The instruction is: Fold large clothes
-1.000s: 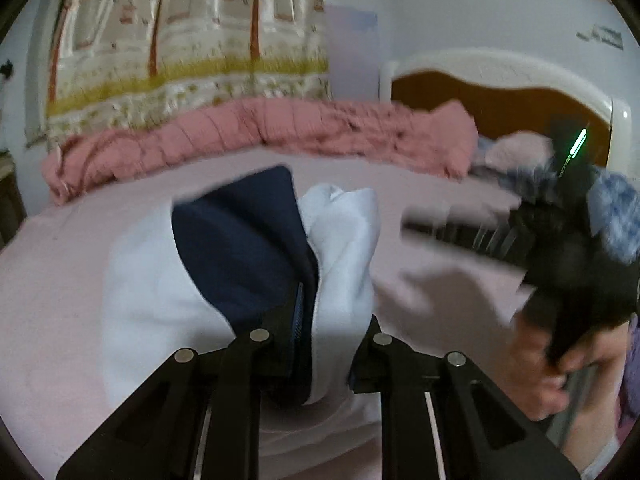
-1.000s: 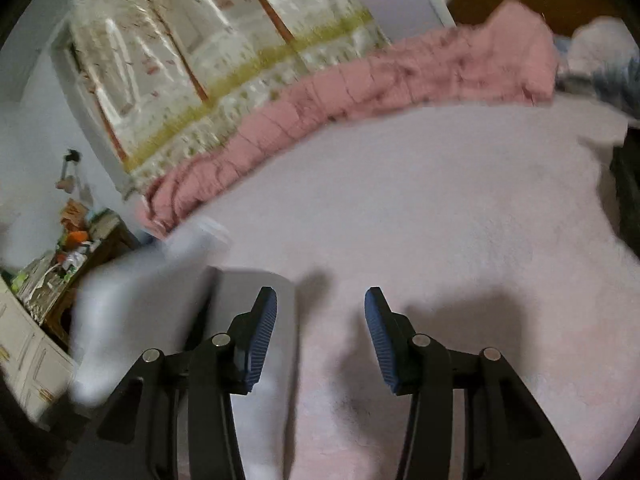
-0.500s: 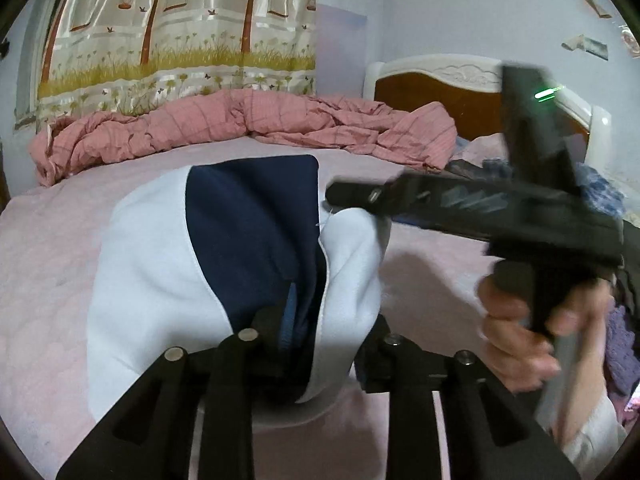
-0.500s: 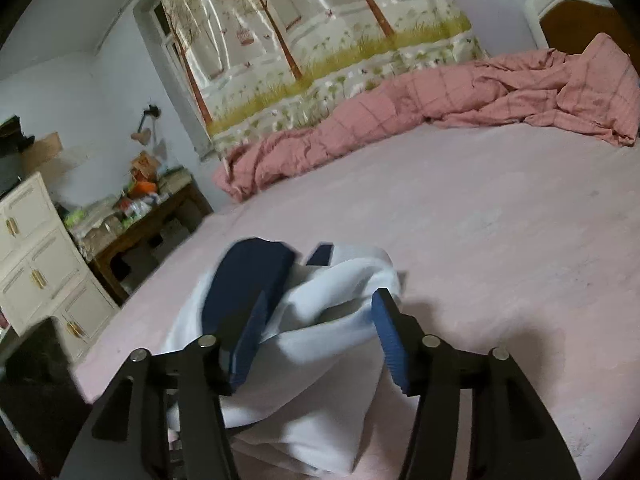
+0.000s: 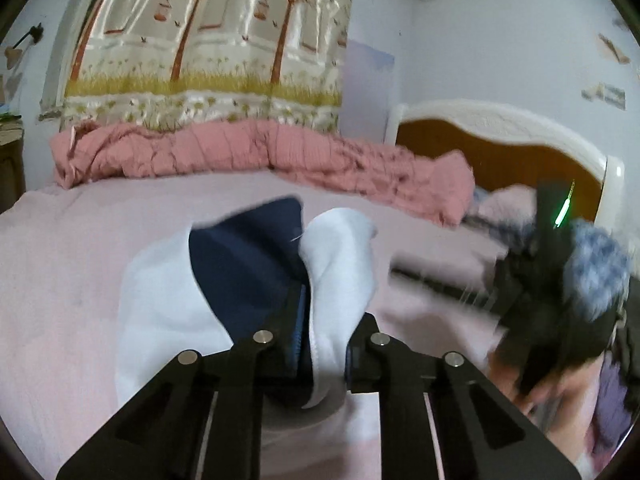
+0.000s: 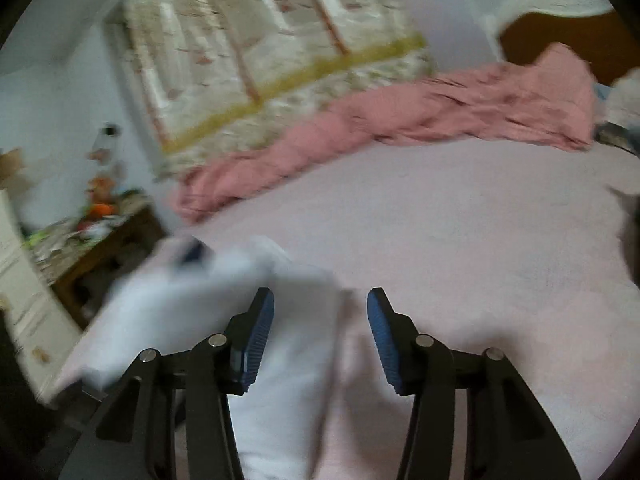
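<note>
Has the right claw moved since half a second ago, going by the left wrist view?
Yes. The right claw has pulled back rightward off the garment, toward the headboard side.

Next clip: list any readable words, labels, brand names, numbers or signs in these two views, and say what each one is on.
None can be read.
Wall stickers: shapes only, too blurred and small to tell whether they carry lettering.
White and navy garment: no print or label showing.
Curtain: a tree pattern, no words.

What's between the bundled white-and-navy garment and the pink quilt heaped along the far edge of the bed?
Only bare pink sheet lies between the garment and the quilt; the left wrist view shows it.
</note>
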`<state>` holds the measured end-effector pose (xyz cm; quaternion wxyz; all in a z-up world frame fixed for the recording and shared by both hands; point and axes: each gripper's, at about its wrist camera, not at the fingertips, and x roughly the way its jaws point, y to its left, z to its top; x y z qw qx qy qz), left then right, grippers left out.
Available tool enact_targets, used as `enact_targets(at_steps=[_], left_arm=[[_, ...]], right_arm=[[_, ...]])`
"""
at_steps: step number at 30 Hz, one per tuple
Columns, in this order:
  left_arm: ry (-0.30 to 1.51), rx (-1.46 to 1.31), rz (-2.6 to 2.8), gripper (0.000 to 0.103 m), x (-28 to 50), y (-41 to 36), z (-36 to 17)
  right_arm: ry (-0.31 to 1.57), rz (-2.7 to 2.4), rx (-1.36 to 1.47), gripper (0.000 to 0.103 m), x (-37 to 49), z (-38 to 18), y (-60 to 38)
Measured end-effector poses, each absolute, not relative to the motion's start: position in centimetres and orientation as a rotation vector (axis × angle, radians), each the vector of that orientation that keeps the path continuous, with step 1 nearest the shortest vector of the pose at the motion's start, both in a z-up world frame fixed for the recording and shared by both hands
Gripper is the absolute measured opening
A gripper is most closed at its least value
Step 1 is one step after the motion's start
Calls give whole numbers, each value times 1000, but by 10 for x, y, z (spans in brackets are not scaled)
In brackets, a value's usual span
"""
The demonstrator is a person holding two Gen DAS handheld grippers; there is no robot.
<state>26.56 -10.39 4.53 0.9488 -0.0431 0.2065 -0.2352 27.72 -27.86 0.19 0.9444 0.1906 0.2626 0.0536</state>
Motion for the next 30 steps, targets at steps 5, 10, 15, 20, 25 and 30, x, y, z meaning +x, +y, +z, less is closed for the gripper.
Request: enact_targets(at_steps=[5, 10, 15, 20, 25, 30], left_arm=[[484, -125, -572, 13, 292, -119, 51], [646, -83, -615, 13, 312, -144, -6], [602, -28, -606, 20, 298, -152, -7], [594, -38, -720, 80, 280, -145, 1], [467, 13, -674, 90, 236, -128, 22], [403, -71, -509, 90, 234, -83, 36]], right_arm=[[810, 81, 490, 42, 314, -38, -292], [576, 61, 599, 40, 285, -9, -323], [490, 326, 567, 40, 278, 9, -301], [560, 357, 435, 40, 289, 6, -265], [626, 327, 514, 40, 299, -10, -282], [687, 274, 508, 36, 301, -23, -285]])
